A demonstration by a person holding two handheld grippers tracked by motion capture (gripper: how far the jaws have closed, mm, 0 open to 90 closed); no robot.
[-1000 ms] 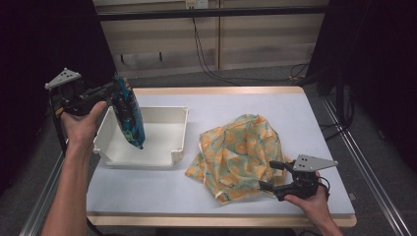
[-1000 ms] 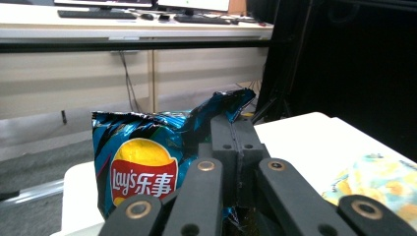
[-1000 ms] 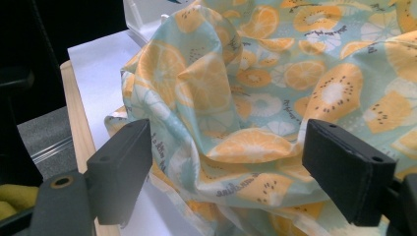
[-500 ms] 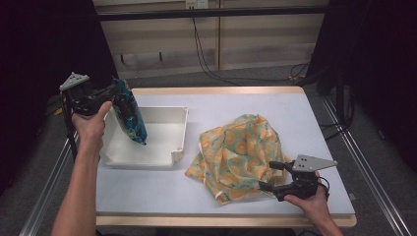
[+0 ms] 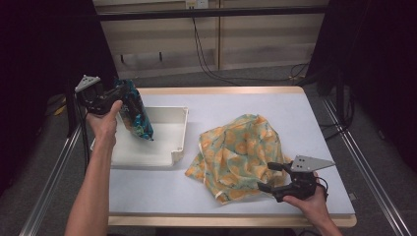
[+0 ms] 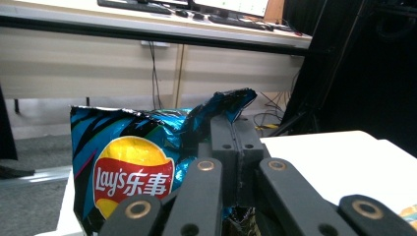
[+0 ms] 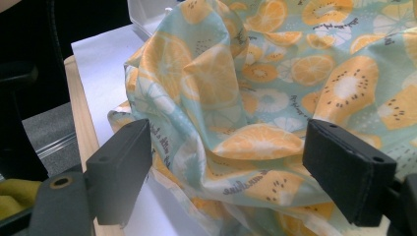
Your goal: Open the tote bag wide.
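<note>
Left gripper [image 5: 118, 96]: clamped on top edge of blue chip bag [image 5: 135, 115]; bag hanging upright below jaws, over left end of white tray [image 5: 169, 150], lower corner dipping inside. Right gripper [image 5: 269, 177]: jaws spread wide, resting at near-right edge of orange-print cloth [image 5: 238, 147]; cloth fold between pads [image 7: 123, 164], not pinched. Cloth heaped on table [image 5: 246, 105], right of tray.

I hold my left gripper [image 5: 114, 94] raised over the table's far left corner, forearm stretched forward and jaws pinched tight together, while my right gripper [image 5: 273, 176] rests low near the front right edge, jaws spread wide.
</note>
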